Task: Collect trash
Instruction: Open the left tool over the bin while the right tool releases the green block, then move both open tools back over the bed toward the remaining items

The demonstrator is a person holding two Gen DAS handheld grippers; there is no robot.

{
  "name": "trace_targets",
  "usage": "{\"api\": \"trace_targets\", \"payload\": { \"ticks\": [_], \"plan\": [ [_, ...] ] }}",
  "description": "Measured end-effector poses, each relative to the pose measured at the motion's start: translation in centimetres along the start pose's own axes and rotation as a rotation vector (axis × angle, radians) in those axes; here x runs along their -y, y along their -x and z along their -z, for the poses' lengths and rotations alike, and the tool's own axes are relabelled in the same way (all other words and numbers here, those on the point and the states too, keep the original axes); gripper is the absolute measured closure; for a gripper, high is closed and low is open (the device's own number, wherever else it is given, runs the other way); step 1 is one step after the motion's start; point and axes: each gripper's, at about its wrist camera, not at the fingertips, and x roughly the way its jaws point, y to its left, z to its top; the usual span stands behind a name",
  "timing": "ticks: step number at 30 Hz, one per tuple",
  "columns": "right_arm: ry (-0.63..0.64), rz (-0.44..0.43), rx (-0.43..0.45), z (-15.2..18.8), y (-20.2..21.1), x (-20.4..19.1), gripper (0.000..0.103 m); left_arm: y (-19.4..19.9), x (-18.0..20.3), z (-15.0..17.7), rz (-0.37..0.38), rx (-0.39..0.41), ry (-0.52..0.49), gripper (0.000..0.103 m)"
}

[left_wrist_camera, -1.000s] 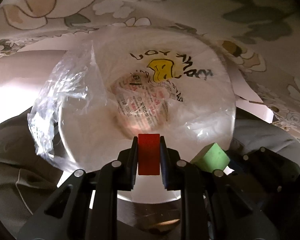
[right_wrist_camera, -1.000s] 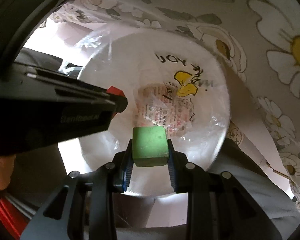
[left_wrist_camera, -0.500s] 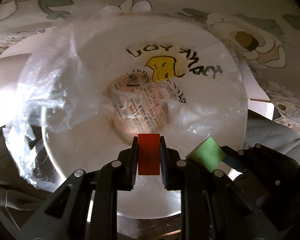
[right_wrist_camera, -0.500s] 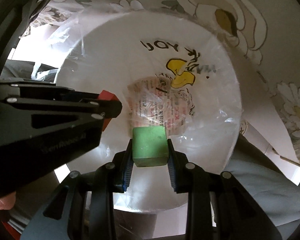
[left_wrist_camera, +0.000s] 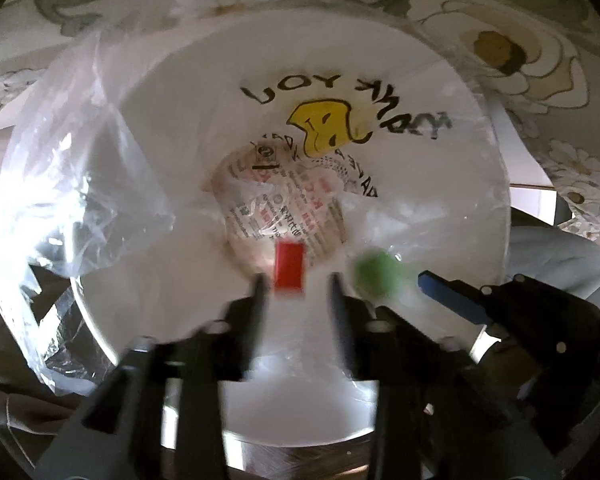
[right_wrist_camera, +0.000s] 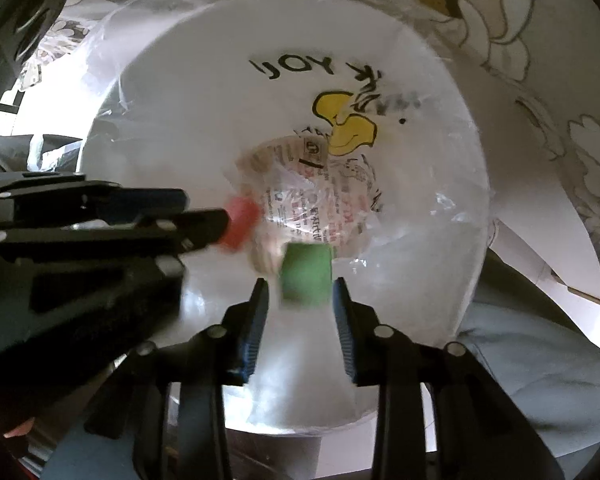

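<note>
One red block [left_wrist_camera: 289, 266], one green block [right_wrist_camera: 306, 275], one lined bin [left_wrist_camera: 480, 184], two grippers.

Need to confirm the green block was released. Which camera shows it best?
The right wrist view: the green block sits centred just beyond the open right gripper, over the bin liner, only mildly blurred. The left wrist view shows it only as a smeared green blob at the side.

Both tongs now stand parted where half a second ago each clamped a block. The red block [left_wrist_camera: 288, 266] floats free just ahead of the left tongs [left_wrist_camera: 296, 284], touching neither finger. The green block [right_wrist_camera: 306, 274] sits loose, blurred, ahead of the right tongs [right_wrist_camera: 302, 292], over the lined bin [right_wrist_camera: 148, 92], which looms larger than before.
</note>
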Motion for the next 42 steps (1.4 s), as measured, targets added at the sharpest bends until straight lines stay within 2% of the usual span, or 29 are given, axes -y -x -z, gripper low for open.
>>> {"api": "trace_targets", "payload": {
  "ticks": [7, 14, 21, 26, 33, 42],
  "plan": [
    [-0.006, -0.005, 0.023, 0.1, 0.9, 0.1, 0.063, 0.5, 0.0, 0.2, -0.006, 0.015, -0.01, 0.056],
    [0.015, -0.004, 0.07, 0.5, 3.3, -0.4, 0.063, 2.2, 0.4, 0.8, 0.021, 0.041, -0.014, 0.056],
    [0.068, -0.026, 0.122, 1.5, 7.1, -1.5, 0.063, 6.8, 0.2, 2.6, 0.023, 0.1, -0.056, 0.056],
    [0.151, -0.016, 0.166, 3.0, 10.6, -2.6, 0.063, 9.5, -0.2, 3.6, 0.03, 0.11, -0.068, 0.056],
    [0.218, -0.028, 0.241, 5.1, 17.1, -2.5, 0.063, 15.3, -0.4, 5.6, 0.023, 0.17, -0.11, 0.056],
    [0.284, 0.003, 0.397, 6.7, 26.4, -2.1, 0.058, 25.5, 0.9, 6.5, 0.009, 0.34, -0.174, 0.056]
  ]
}}
